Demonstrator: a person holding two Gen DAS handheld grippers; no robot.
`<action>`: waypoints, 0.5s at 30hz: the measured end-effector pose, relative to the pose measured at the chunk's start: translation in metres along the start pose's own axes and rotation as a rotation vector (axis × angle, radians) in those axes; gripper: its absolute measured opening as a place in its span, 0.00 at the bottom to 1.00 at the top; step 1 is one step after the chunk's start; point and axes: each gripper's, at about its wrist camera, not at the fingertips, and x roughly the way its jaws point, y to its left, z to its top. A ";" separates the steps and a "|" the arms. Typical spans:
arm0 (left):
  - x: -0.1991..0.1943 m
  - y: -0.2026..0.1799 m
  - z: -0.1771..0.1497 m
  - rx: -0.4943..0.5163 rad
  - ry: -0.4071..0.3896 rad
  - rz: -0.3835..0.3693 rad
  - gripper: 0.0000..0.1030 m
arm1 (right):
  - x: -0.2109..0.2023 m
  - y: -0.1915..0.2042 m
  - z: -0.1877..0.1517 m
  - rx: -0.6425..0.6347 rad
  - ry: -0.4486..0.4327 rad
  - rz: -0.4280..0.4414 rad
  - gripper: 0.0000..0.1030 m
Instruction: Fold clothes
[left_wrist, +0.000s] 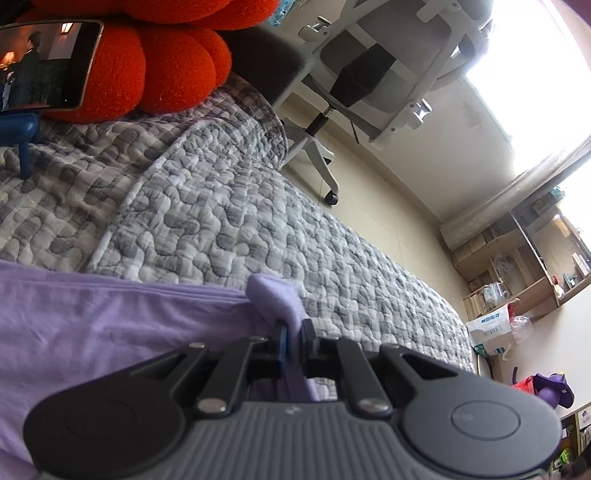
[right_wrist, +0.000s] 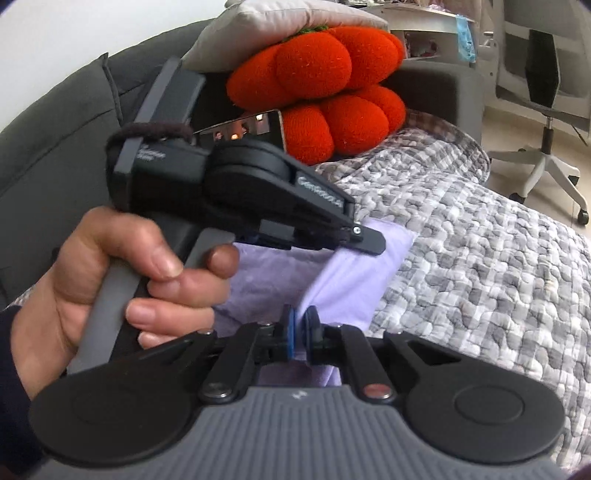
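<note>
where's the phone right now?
The phone sits top left in the left wrist view, propped on a blue stand against the orange cushion on the grey quilt. In the right wrist view the left gripper mostly hides it.

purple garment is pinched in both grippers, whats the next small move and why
Probably carry both pinched points across together, then lay the fold flat. The left gripper and right gripper are each shut on the purple garment, which hangs bunched over the grey quilt.

Lilac garment (left_wrist: 92, 325), pinched, on quilt
</note>
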 end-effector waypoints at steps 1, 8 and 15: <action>0.000 0.000 0.000 0.000 0.001 0.001 0.07 | -0.001 0.001 0.000 -0.004 -0.002 0.006 0.08; 0.003 0.002 0.001 0.003 0.013 0.014 0.14 | 0.000 0.006 0.001 -0.027 -0.027 -0.014 0.08; 0.008 -0.007 -0.002 0.055 0.013 0.015 0.20 | 0.001 0.012 0.000 -0.067 -0.025 -0.052 0.08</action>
